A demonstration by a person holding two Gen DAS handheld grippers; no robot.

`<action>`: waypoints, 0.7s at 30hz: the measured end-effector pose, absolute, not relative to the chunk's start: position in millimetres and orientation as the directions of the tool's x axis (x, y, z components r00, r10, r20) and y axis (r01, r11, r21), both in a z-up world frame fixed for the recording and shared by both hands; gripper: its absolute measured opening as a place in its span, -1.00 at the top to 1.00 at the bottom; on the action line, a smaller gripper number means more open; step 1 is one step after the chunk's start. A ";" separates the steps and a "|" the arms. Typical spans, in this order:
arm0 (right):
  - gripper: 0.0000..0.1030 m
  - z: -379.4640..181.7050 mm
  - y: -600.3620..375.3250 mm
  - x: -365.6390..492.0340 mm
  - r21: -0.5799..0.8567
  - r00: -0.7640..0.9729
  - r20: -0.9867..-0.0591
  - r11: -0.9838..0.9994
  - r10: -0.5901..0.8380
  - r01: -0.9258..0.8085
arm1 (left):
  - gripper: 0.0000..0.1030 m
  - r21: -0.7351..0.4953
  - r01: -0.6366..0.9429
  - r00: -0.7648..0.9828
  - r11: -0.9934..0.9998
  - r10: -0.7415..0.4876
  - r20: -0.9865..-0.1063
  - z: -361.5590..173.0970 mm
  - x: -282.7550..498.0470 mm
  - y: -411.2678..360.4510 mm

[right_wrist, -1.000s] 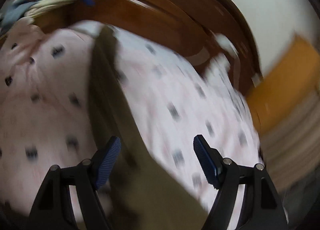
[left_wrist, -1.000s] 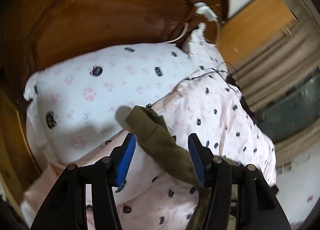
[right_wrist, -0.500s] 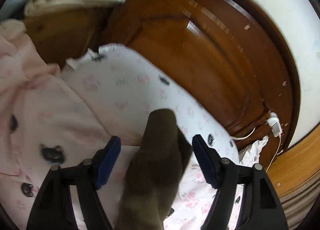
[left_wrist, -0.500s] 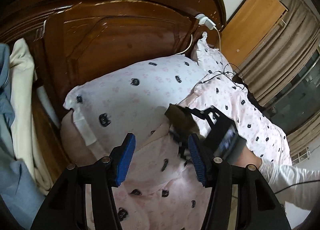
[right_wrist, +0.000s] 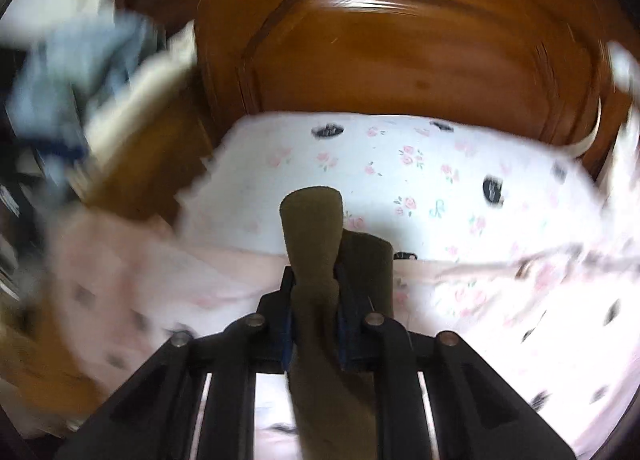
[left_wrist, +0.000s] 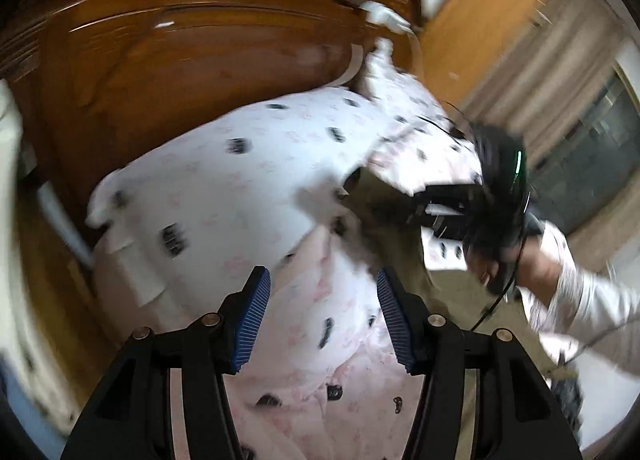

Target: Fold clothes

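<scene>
On the bed (right_wrist: 224,288), near the pillow (right_wrist: 420,164), the right gripper (right_wrist: 314,320) is closed tight on a green cloth (right_wrist: 316,236) that sticks up past its tips. Off to the side, the left gripper (left_wrist: 324,312) is wide open and holds nothing.

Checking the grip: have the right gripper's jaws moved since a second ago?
Yes. The right gripper closed inward from wide open, now clamping the olive garment.

The right gripper (right_wrist: 314,324), wide open half a second ago, has now closed on the olive garment (right_wrist: 316,228). In the left wrist view the garment (left_wrist: 384,228) and the person's hand (left_wrist: 504,260) have shifted right, away from the empty left gripper (left_wrist: 322,316)
</scene>
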State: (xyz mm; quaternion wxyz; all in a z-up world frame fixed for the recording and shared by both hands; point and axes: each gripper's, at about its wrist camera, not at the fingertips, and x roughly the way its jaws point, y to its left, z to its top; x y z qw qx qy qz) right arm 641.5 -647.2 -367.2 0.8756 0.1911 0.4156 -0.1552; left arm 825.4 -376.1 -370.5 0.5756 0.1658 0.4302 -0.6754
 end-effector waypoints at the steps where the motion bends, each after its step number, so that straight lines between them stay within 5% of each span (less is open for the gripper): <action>1: 0.68 -358.8 -657.9 631.6 0.299 0.648 -0.760 0.855 -0.056 0.425 | -0.07 -0.369 0.929 -0.300 -0.026 -0.634 -0.713 -372.5 815.4 -381.9; 5: 0.68 -331.0 -684.8 597.5 0.550 0.768 -0.620 0.786 0.158 0.283 | -0.21 -0.254 0.938 -0.346 -0.235 -0.636 -0.690 -378.5 776.5 -404.7; 12: 0.68 -318.6 -682.5 580.3 0.667 0.742 -0.552 0.735 0.379 0.121 | -0.21 -0.221 0.894 -0.438 -0.389 -0.656 -0.615 -379.4 754.2 -443.5; 17: 0.68 -318.8 -671.4 582.6 0.673 0.727 -0.555 0.732 0.405 0.106 | -0.19 -0.261 0.802 -0.572 -0.537 -0.566 -0.594 -366.8 735.7 -449.0; 19: 0.68 -319.3 -671.3 582.2 0.673 0.740 -0.550 0.730 0.387 0.119 | 0.12 -0.297 0.791 -0.583 -0.534 -0.513 -0.630 -370.7 733.3 -451.8; 20: 0.68 -319.9 -672.0 581.9 0.674 0.747 -0.548 0.728 0.377 0.127 | 0.63 -0.316 0.789 -0.585 -0.527 -0.486 -0.649 -373.2 732.8 -453.4; 21: 0.68 -321.1 -673.4 581.5 0.674 0.751 -0.548 0.727 0.368 0.135 | 0.89 -0.357 0.790 -0.591 -0.499 -0.463 -0.661 -376.4 737.6 -456.3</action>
